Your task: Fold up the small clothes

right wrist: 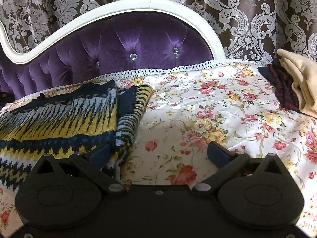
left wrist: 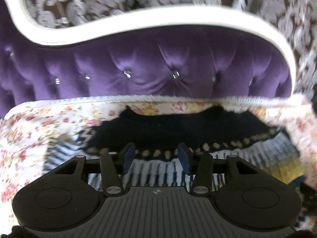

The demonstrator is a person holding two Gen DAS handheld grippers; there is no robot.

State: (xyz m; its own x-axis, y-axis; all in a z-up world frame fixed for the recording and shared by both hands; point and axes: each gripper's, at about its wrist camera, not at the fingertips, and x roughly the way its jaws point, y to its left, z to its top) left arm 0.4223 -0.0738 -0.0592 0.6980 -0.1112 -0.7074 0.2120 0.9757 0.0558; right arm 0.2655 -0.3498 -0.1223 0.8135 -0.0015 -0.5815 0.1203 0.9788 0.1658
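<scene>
My left tongs (left wrist: 156, 155) hang released above the patterned knit sweater (left wrist: 178, 130), jaws apart with nothing between them, its dark yoke and row of tan dots just ahead of the pads; the view is smeared, so fine detail is lost. The sweater lies on the floral bedspread (left wrist: 29, 130), just in front of the purple tufted headboard (left wrist: 158, 67). In my right view the same sweater (right wrist: 59, 115) sits left of centre below the headboard (right wrist: 128, 43), one sleeve folded in over the body so the edge stands as a thick doubled ridge. My right tongs (right wrist: 156, 154) are spread wide and grasp nothing; the left pad is at that folded edge, though I cannot tell whether it touches the knit, while the right pad is over bare bedspread (right wrist: 198, 103). Further right of the headboard, at the bed's edge, lies a heap of other garments (right wrist: 293, 83), beige over a dark red-flecked piece.

The fold looks partly made, by my reading. The risks from here: thick knit may slip out of a shallow pinch; the pads could catch the slick bedspread along with the wool and drag it into the fold; a pull from one side only could skew the folded sleeve or let it spring open; and the left view's blur makes aim uncertain
</scene>
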